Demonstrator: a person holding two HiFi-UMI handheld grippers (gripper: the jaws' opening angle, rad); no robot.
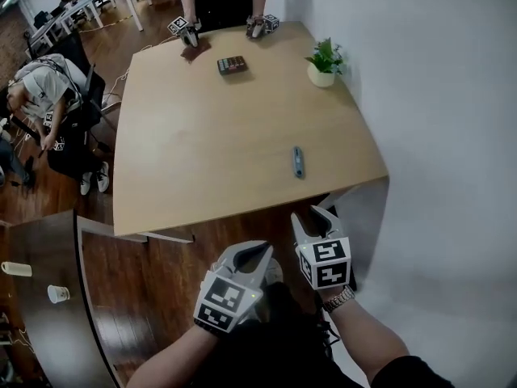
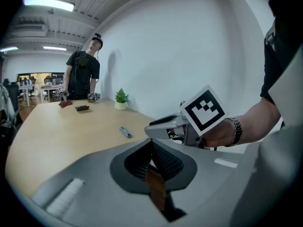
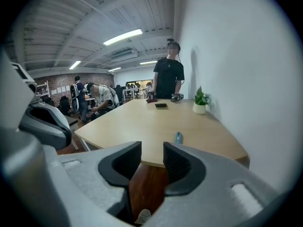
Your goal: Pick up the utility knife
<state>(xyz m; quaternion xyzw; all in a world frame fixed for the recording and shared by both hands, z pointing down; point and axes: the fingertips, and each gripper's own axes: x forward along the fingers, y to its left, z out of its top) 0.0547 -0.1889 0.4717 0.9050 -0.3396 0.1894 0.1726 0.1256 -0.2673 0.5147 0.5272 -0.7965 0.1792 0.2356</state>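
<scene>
Our right gripper has its 2 jaws partly open, with a clear gap between the dark pads. Nothing sits in that gap; through it we see only the wooden floor and the near edge of the table. Our left gripper has its jaws closed, the ribbed pads meeting at their tips, and it holds nothing. In the left gripper view the right gripper shows just ahead and to the right, with its marker cube on top.

Both grippers hang side by side over the floor, short of the table's near edge and touching nothing.

The utility knife lies ahead of the right jaws, a little right of their gap. It rests flat on the tabletop, close to the near edge and well apart from both grippers. From the left jaws it lies ahead and slightly left. It is slim and blue-grey, with its long side running away from us.

Farther ahead, toward the far right corner of the table, stands a small plant in a white pot. Left of it lies a small dark box, and beyond that a brown pad. At the far end a standing person rests 2 more grippers on the table. Off to the left of the jaws, away from the table, a seated person leans forward.
</scene>
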